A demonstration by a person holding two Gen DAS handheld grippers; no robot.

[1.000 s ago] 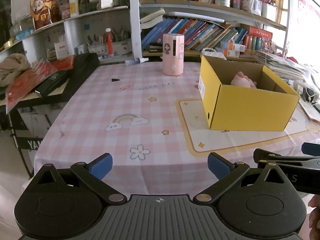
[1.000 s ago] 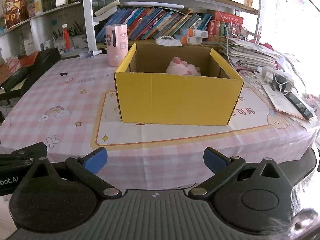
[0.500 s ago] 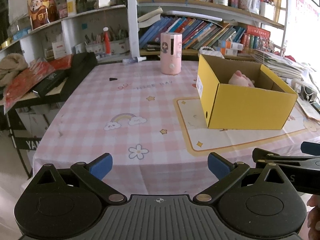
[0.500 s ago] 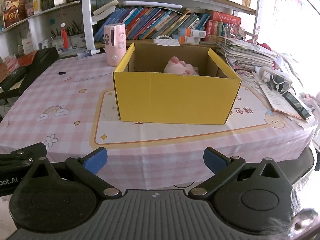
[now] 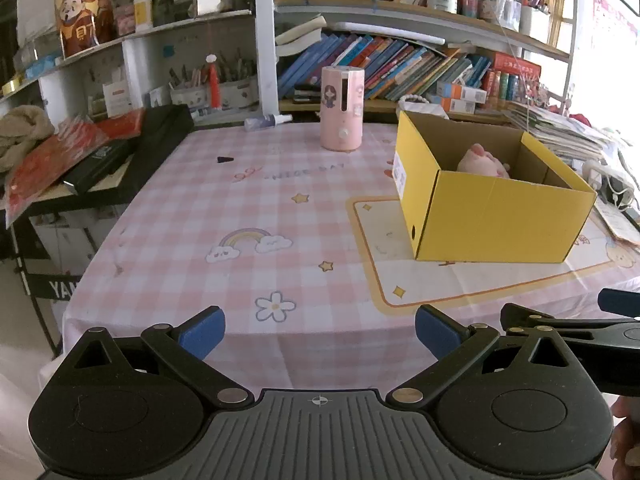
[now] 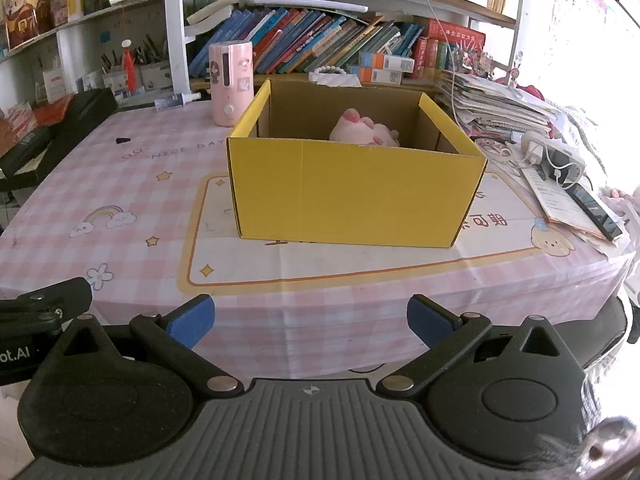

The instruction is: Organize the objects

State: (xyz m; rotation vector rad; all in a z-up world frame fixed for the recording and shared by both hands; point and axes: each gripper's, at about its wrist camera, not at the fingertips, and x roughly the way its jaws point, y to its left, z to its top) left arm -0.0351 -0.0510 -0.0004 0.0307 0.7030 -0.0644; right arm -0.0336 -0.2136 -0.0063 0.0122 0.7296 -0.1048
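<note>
Box (image 6: pixel 356 192) sits well ahead of the empty right claw (image 6: pixel 310 320).

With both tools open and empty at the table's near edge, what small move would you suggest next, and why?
Probably advance the left tool toward the pink cylinder. It stands upright on the tablecloth beyond the yellow box, which already holds a pink plush toy. The cylinder seems the largest loose item outside the box, and it sits nearer the left side. The right tool can wait.

Behind the table we've got a pink cylinder gadget (image 5: pixel 342 109), messy bookshelves (image 5: pixel 400 64), a stack of papers (image 6: pixel 496 104), and a phone (image 6: pixel 594 210) lying on leaflets.
</note>
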